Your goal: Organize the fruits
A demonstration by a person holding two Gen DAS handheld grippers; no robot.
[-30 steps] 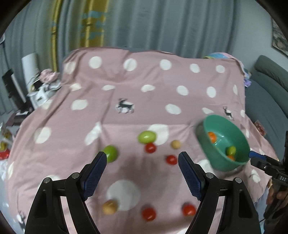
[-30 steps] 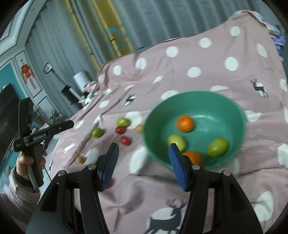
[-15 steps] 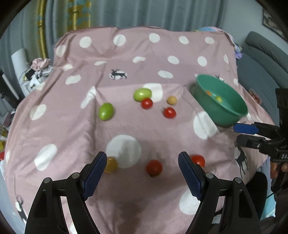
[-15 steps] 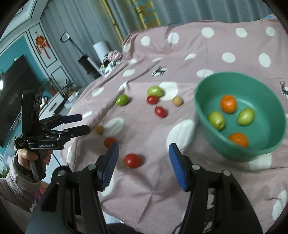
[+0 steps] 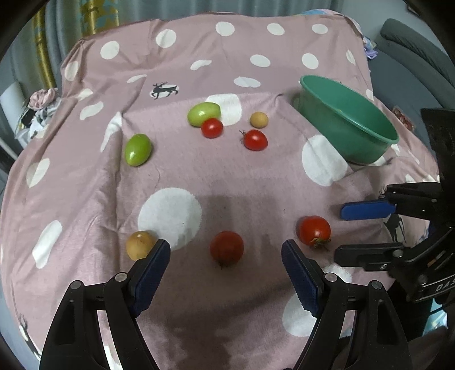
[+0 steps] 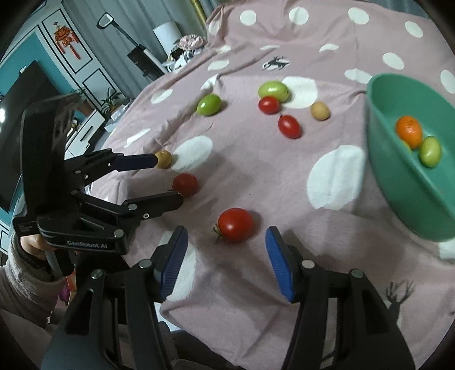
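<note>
Both tools, left (image 5: 226,266) and right (image 6: 226,252), gape wide, holding nothing, near the green bowl (image 5: 366,142) on the pink dotted cloth (image 5: 256,182); grey curtains (image 5: 170,8) behind it.

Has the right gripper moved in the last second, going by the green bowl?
Yes. The right gripper has pulled back from the green bowl toward the near table edge; its open jaws now frame a red tomato.

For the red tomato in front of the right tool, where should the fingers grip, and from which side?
Grip the tomato across its round middle, coming straight on with the open right tool. Its stem points left, so keep the pads off it.
</note>
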